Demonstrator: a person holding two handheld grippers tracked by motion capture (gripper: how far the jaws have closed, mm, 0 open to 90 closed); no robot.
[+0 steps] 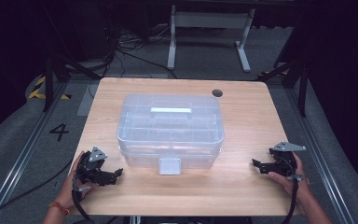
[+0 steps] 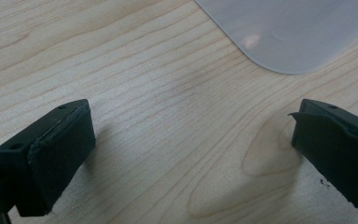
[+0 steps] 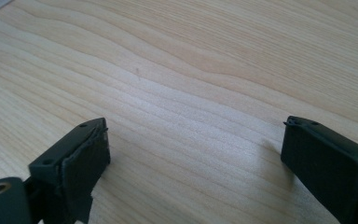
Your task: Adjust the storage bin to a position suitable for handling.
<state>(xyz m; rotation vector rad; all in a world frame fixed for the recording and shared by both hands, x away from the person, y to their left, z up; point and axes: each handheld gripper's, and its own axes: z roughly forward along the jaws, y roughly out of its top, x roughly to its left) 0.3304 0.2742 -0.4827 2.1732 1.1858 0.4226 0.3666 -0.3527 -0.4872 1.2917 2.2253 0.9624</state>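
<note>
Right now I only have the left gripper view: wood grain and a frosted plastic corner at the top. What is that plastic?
Observer: It's a clear storage box with its lid on, in the middle of the table.
Operator: Anything on the side facing me?
Observer: A latch at the middle of the near side, folded down against the box.
Operator: Where's the other gripper?
Observer: The right gripper is right of the box, apart from it, jaws open over bare wood. The left gripper is open too.
</note>
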